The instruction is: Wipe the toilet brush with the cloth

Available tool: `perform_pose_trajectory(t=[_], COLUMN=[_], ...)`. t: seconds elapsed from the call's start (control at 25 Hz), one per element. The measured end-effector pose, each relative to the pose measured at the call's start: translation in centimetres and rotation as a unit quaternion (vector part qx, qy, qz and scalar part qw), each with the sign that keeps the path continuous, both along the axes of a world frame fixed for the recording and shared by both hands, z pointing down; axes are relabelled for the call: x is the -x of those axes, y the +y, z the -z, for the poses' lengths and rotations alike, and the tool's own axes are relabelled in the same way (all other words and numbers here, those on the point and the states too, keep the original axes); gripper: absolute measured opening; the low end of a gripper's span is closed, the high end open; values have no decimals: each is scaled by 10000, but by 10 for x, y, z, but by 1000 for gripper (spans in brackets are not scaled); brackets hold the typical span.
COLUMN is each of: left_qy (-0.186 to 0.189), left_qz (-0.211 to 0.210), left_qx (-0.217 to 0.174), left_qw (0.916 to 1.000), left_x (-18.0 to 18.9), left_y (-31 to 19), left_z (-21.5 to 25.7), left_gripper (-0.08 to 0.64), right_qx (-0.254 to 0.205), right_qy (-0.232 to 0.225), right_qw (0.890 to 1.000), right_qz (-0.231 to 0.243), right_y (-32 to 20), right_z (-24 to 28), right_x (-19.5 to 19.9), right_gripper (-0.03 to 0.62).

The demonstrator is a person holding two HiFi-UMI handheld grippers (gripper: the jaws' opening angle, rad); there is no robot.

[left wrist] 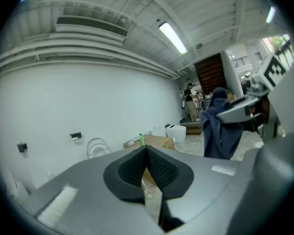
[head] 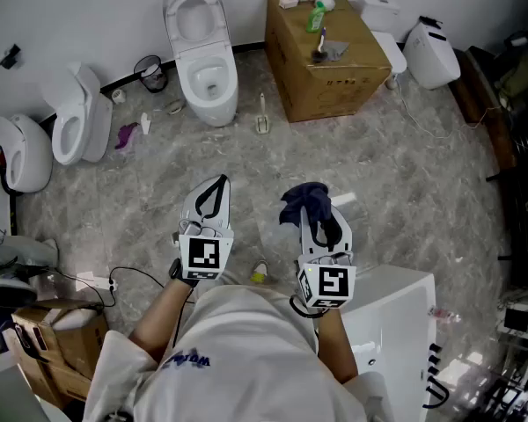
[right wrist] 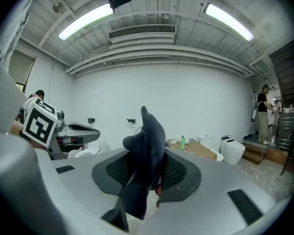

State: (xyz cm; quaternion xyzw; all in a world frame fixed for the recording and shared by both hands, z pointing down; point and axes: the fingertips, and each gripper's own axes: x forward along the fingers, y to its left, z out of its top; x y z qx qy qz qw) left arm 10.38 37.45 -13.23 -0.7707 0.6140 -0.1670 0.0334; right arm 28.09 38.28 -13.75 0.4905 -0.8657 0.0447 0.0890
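Note:
My right gripper [head: 317,214] is shut on a dark blue cloth [head: 304,199], which bunches up above the jaws and hangs below them [right wrist: 147,146]. My left gripper [head: 218,183] is beside it on the left, shut, its pads meeting with nothing between them [left wrist: 147,151]. Both are held in the air above the marbled floor, close in front of the person. A white toilet brush [head: 262,112] stands in its holder on the floor far ahead, just right of the middle toilet [head: 202,51], well away from both grippers. From the left gripper view the cloth [left wrist: 218,126] hangs at the right.
Two more toilets [head: 75,121] [head: 18,152] stand at the left. A cardboard box [head: 326,55] with a green bottle [head: 318,16] sits at the back, another toilet [head: 431,51] beside it. A white fixture [head: 387,323] is at my right, a box and cables [head: 53,332] at my left.

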Motion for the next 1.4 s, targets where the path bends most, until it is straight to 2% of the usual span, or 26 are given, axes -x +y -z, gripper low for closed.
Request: perform_pose_trajectory(t=[0.2, 0.4, 0.56, 0.76, 0.96, 1.2, 1.4], left_qy=[8, 369, 511, 675, 829, 908, 789], left_qz=[96, 70, -170, -377, -579, -848, -553], left_qx=[137, 298, 471, 483, 655, 904, 1138], left_qw=[9999, 9989, 9974, 9958, 9927, 9881, 9888], left_x=[31, 70, 102, 143, 172, 167, 154], left_y=[-19, -55, -85, -120, -155, -193, -220], left_z=[-6, -15, -26, -31, -46, -73, -102], left_gripper=[0, 0, 0, 0, 0, 0, 0], right_qx=[249, 412, 585, 623, 886, 1248, 1387], right_qy=[104, 246, 305, 585, 785, 1023, 1093], right_qw=[9996, 9987, 9975, 9959, 9914, 9844, 9831], right_qz=[-71, -151, -269, -283, -563, -702, -487], right_y=[-26, -64, -92, -118, -137, -150, -191], right_z=[-13, -19, -24, -25, -33, -57, -83], right_x=[12, 46, 81, 125, 148, 133, 102], right_gripper=[137, 137, 138, 138, 141, 141, 141])
